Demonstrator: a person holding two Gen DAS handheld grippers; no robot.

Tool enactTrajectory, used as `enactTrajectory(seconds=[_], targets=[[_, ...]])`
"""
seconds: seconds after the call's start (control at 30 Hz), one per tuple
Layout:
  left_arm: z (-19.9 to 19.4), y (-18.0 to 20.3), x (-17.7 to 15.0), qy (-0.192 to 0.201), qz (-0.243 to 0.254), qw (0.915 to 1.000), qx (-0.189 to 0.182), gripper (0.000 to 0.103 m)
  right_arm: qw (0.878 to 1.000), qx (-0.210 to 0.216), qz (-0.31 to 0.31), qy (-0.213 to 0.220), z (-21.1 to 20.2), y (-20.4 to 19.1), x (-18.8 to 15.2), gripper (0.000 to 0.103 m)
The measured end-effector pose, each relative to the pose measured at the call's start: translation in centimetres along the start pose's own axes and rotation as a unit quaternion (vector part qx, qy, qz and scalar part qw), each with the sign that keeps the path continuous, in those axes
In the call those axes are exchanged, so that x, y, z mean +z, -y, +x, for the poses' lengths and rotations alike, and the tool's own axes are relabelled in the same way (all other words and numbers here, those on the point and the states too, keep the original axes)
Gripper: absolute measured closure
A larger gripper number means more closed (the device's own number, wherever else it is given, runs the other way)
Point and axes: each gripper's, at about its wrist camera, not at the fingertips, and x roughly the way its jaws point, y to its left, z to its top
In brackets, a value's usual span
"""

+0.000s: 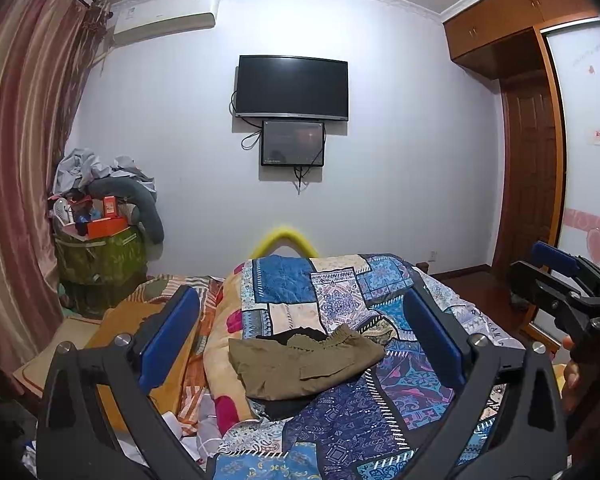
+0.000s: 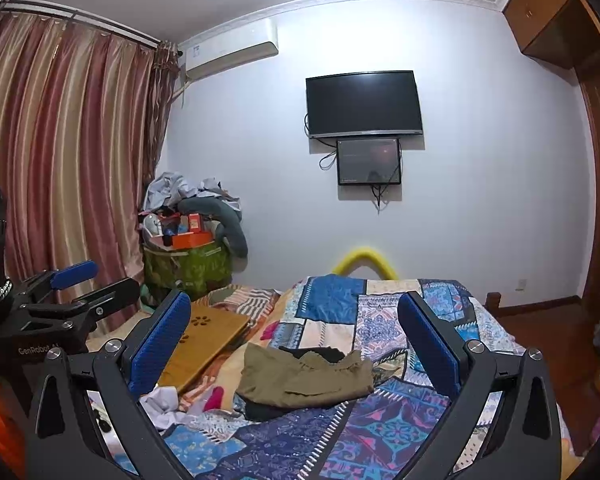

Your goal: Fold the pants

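On top of the patchwork quilt (image 1: 340, 280), near its middle, sits the pair of olive pants (image 1: 304, 364), already bundled into a rough rectangle with something black poking out at its far and near edges. Can't tell whether that black is lining or a separate garment.

Left gripper (image 1: 300, 340): jaws wide apart, holding nothing, raised off the quilt. From its camera the pants sit dead ahead, framed between the two blue pads.

Right gripper (image 2: 294, 344): also spread, empty, hovering. Pants straight ahead of it too, slightly toward its left pad.

Key geometry: the bundle's long axis runs left-right across both views, roughly crosswise to the fingers. The ribbed waistband looks to be at the far right end of the bundle. Both grippers look about equally set back from the pants, side by side; neither touches cloth. Left one seems more centred on it.

My read: no grasp made yet. Next move probably needs both to come down, one per end of the long axis.

Wooden lap tray (image 2: 204, 340) lies left of the pants, well clear.
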Motion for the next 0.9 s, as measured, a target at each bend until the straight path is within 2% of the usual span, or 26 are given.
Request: enactTrajectory(seconds=[0.9], targets=[[0.39,-0.05,-0.24,-0.011,0.000,0.9999,-0.010,0.000,1.000,-0.008,0.015,-0.011,-0.06,0.50,-0.02,0.000]])
